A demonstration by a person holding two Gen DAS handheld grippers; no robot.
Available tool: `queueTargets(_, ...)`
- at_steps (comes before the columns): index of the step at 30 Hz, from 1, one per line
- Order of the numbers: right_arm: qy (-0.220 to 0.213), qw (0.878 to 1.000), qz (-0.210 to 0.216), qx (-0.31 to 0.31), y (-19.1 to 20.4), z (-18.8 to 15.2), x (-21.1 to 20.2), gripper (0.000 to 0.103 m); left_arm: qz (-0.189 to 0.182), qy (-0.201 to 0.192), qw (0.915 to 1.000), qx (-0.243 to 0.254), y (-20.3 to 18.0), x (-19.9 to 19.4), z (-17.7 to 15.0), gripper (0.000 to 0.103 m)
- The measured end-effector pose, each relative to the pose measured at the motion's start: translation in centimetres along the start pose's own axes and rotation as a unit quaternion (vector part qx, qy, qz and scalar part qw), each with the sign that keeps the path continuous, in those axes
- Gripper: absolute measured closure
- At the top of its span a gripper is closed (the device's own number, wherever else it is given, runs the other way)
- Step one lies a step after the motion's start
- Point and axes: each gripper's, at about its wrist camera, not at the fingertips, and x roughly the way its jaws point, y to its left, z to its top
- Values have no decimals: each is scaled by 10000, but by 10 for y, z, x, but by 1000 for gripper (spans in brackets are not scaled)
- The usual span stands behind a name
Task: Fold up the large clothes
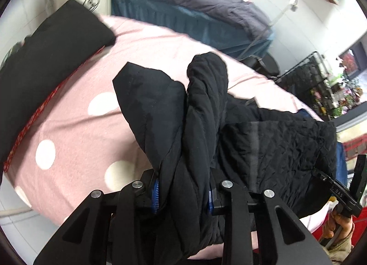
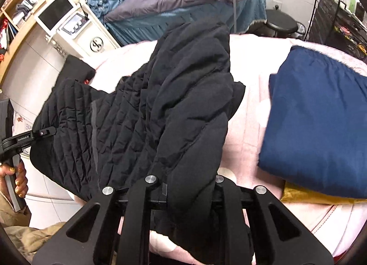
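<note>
Both tools — left tool, right tool — clamp the black quilted jacket; only the right view shows, right of its tool, a folded navy garment.

Matt quilted black jacket, fleecy pink blanket

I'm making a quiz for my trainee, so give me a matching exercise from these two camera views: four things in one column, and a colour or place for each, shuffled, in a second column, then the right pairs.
Things:
1. quilted jacket
2. folded garment at the right of the right wrist view
3. bedspread
4. stool

Descriptions:
A. pink with white dots
B. navy blue, lying on the bed
C. black, held by both grippers
D. round, black, on the floor beyond the bed

Pairs: 1-C, 2-B, 3-A, 4-D
</note>
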Motion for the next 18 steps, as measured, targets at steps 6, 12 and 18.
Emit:
queueTargets(6, -695, 9974, -85, 143, -44, 21, -73, 88, -463, -435, 9947, 806, -80, -25, 28, 75)
queueTargets(12, -1590, 9843, -577, 500, -123, 46, -175, 89, -1359, -889, 9701, 1802, -205, -45, 62, 75)
queueTargets(18, -2102, 9592, -1579, 1040, -235, 57, -271, 89, -2196, -853, 9337, 2695, -350, -21, 68, 75)
